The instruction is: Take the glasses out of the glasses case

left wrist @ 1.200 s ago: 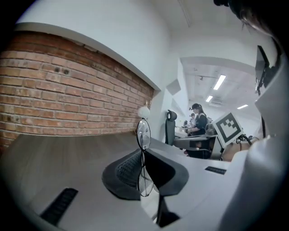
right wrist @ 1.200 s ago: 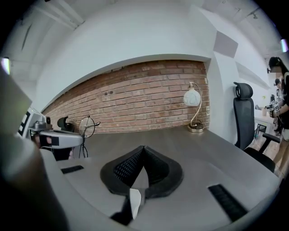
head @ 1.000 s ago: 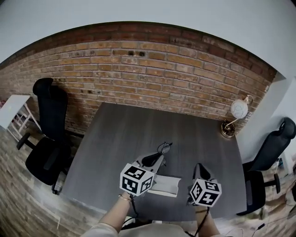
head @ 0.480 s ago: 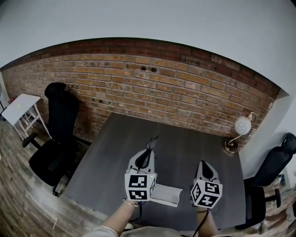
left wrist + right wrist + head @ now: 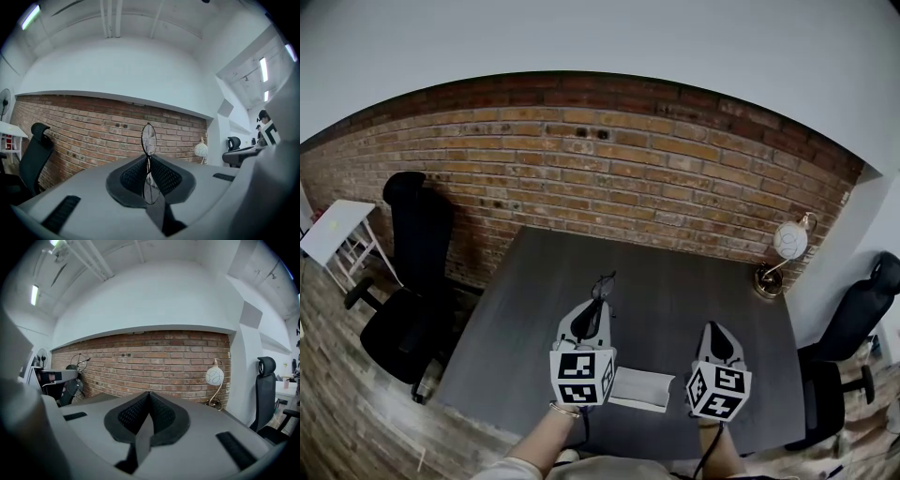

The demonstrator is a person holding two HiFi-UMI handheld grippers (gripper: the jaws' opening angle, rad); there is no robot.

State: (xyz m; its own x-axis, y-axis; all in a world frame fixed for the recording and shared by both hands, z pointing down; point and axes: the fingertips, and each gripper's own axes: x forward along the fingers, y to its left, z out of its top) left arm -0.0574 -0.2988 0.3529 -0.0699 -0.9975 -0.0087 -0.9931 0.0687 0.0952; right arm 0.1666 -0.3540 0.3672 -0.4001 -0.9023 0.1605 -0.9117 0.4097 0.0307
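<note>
Your left tongs (image 5: 598,306) are clamped on the glasses (image 5: 148,138), pinching the thin wire frame near the bridge, it seems, with one lens standing above the pads and the other below. They hang level, clear above the worktop (image 5: 675,281). So the lift-out looks done. What's left, I'd judge, is a gentle set-down on bare worktop, keeping that light pinch from twisting the frame. The white case (image 5: 640,388) lies near the front edge, below and between your two hands, and looks open. Your right tongs (image 5: 149,396) are pressed together with nothing in them.

Around you: a black chair (image 5: 405,281) off the left side, a globe lamp (image 5: 787,244) at the far right corner, and another chair (image 5: 853,328) beyond. Nothing stands in your way.
</note>
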